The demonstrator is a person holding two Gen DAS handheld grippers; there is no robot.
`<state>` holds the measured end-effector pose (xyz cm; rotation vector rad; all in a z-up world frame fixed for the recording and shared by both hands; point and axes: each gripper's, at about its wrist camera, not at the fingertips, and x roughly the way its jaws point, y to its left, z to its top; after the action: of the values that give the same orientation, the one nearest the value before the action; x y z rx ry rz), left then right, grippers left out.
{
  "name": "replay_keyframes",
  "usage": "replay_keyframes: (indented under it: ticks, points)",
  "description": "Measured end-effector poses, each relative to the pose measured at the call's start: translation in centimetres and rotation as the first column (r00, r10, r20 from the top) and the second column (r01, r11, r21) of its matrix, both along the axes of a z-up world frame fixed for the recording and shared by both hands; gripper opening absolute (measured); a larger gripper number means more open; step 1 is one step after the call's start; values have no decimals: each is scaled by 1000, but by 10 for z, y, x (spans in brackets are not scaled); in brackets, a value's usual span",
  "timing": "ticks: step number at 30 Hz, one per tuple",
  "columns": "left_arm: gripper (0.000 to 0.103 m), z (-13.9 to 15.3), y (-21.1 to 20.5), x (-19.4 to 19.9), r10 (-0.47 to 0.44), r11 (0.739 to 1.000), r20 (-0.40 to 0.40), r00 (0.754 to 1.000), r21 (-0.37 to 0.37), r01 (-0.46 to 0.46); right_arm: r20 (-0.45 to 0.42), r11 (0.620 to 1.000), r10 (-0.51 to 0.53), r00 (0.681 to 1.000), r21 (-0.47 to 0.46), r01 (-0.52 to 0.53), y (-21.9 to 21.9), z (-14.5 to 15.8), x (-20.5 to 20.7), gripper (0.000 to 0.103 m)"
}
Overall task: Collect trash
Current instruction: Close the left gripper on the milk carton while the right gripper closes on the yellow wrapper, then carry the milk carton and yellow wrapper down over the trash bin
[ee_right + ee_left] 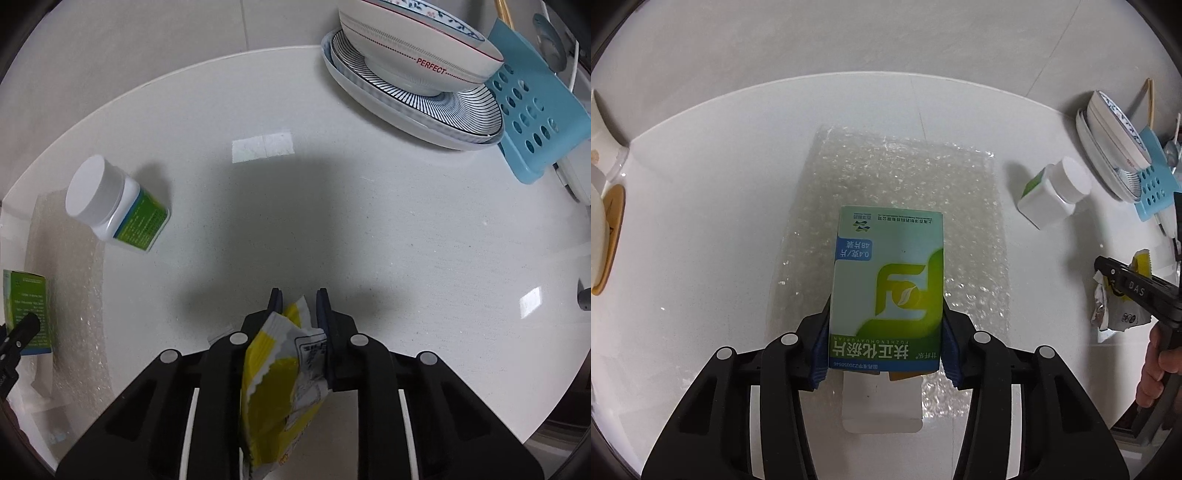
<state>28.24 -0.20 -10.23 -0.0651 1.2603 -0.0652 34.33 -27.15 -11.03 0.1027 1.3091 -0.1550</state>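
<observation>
You've clamped the left gripper (886,328) on the green-and-white cardboard medicine box (888,288) and the right gripper (299,306) on the crumpled yellow foil wrapper (280,373), so lift both clear of the white table (369,240) and find the bin

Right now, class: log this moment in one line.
left hand-held gripper: shut on green box | right hand-held gripper: shut on yellow wrapper | untouched: pill bottle, bubble wrap

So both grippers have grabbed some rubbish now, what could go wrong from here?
1. The left gripper grips the green box only near its lower end; the light carton could tilt or slip out when lifted.
2. The box stands on bubble wrap, which might drag along.
3. The right gripper pinches a crumpled yellow wrapper; thin foil could slide free.
</observation>
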Motion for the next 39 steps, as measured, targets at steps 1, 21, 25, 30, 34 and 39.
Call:
replay_keyframes:
  ticks: [1, 21, 25, 30, 34, 39]
  points:
    - [47, 2, -1, -3, -3, 1000, 9, 1000, 0, 3, 5, 1000, -3, 1000, -1, 3, -1, 1, -3, 18]
    - [47, 43, 2, -54, 16, 999, 57, 998, -31, -14, 104, 996, 84, 991, -37, -81, 25, 57, -70, 18]
    - [47, 45, 2, -68, 16, 999, 55, 998, -39, -14, 117, 995, 99, 988, -37, -95, 26, 63, -86, 18]
    - [47, 43, 0, -88, 21, 998, 45, 999, -67, -18, 142, 994, 110, 984, -33, -107, 24, 70, -106, 18]
    - [47, 40, -3, -105, 25, 996, 40, 999, -82, -22, 164, 993, 116, 980, -33, -112, 23, 78, -126, 18]
    - [47, 44, -7, -124, 16, 997, 52, 999, -82, -12, 187, 993, 121, 975, -31, -117, 20, 90, -149, 18]
